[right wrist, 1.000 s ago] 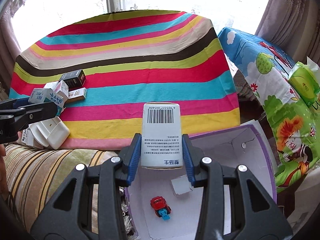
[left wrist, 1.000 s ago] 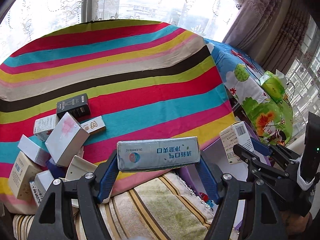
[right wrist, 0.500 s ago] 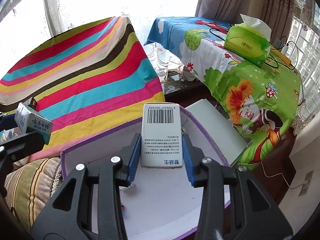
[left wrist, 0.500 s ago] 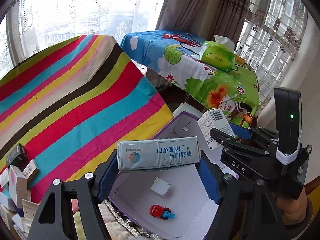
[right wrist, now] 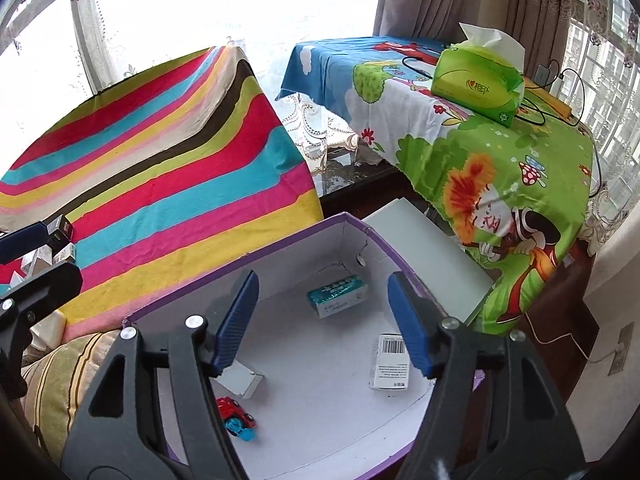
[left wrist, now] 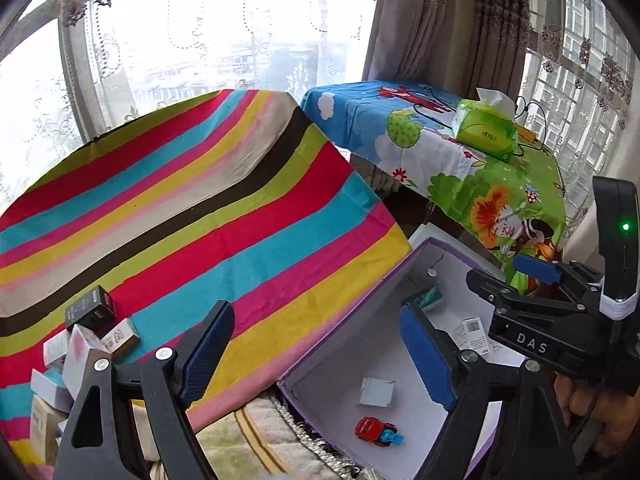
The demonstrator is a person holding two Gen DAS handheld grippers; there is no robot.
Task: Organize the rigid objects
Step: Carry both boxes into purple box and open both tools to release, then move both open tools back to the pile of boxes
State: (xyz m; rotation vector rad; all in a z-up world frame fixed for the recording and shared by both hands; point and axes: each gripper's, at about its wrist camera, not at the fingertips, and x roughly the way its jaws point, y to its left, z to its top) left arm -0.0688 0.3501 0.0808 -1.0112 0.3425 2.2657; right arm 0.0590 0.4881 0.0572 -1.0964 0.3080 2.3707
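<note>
Right gripper (right wrist: 322,320) jaws opening, wide apart, nothing between the pads — it hangs over the purple-rimmed box (right wrist: 240,264). Left gripper (left wrist: 316,354) jaws also opening, empty, at the box's left edge where it meets the striped cloth (left wrist: 192,208).

Inside the box, nearest first: a red and blue toy car (right wrist: 235,417), a small white box (right wrist: 244,380) partly behind the right gripper's left finger, then a white barcode carton (right wrist: 391,362) lying flat beside the right finger, and further in the teal carton (right wrist: 338,295) lying near the back wall.

Beyond on the striped cloth, a heap of small boxes (left wrist: 86,340) — well apart from the purple-rimmed box. Far right, a green tissue pack (right wrist: 478,84) on a cartoon-print cloth (right wrist: 500,184).
</note>
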